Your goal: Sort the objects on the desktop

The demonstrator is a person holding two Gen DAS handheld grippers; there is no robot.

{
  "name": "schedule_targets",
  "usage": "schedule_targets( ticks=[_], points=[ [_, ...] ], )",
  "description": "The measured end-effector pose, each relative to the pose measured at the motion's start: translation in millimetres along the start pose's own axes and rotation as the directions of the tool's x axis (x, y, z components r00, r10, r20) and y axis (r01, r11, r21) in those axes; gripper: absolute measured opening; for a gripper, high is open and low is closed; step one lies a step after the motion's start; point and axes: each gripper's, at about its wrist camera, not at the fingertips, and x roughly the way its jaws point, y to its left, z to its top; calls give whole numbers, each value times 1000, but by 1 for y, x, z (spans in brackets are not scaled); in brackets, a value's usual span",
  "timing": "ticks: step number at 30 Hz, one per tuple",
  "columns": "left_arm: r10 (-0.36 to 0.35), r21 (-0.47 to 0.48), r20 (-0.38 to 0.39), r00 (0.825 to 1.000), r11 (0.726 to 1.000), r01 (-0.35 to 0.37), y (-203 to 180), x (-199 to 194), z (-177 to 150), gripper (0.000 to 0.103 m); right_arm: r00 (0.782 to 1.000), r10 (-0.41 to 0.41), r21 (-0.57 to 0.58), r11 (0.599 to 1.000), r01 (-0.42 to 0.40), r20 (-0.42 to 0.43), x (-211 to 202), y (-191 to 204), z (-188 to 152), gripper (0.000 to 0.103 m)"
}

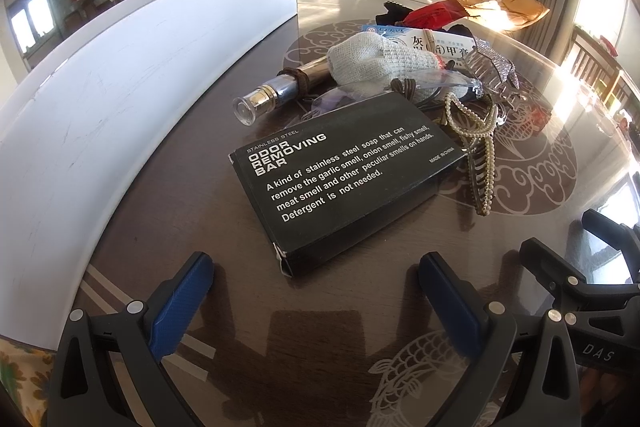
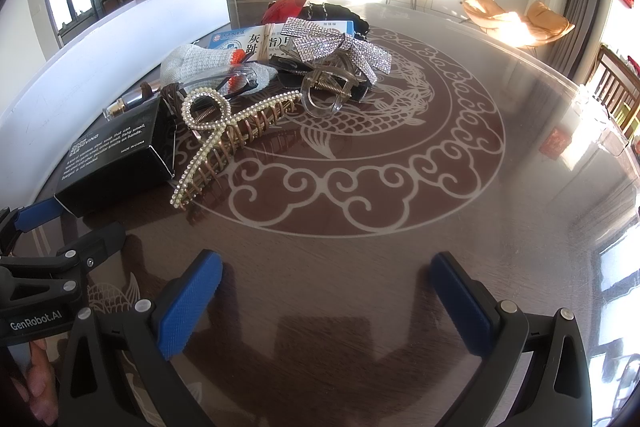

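A black "Odor Removing Bar" box (image 1: 344,175) (image 2: 116,155) lies flat just ahead of my open left gripper (image 1: 316,291), nothing between its blue pads. Behind the box lie a clear-capped metal bottle (image 1: 276,93), a grey knitted glove (image 1: 380,57) (image 2: 192,63), a blue-and-white medicine box (image 1: 436,41) (image 2: 248,41), a pearl hair claw (image 1: 480,155) (image 2: 224,139) and a rhinestone bow clip (image 2: 336,49). My right gripper (image 2: 326,295) hangs open over bare tabletop, the pearl claw ahead to its left. The left gripper's blue finger (image 2: 38,215) shows at the right wrist view's left edge.
A long white bin wall (image 1: 120,75) (image 2: 120,39) curves along the left of the pile. The dark glass table (image 2: 400,187) carries a fish and cloud pattern. A red packet (image 1: 428,13) and black cloth (image 2: 340,13) lie at the back. A person's fingers (image 2: 38,379) hold the left gripper's handle.
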Motion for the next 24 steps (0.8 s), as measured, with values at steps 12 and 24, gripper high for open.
schedule_targets(
  ticks=[12, 24],
  points=[
    [1, 2, 1, 1000, 1000, -1, 0, 0, 0, 103, 1000, 0, 0, 1000, 0, 0, 0, 0, 0, 103],
    [4, 5, 3, 1000, 1000, -4, 0, -1, 0, 103, 1000, 0, 0, 1000, 0, 0, 0, 0, 0, 103]
  ],
)
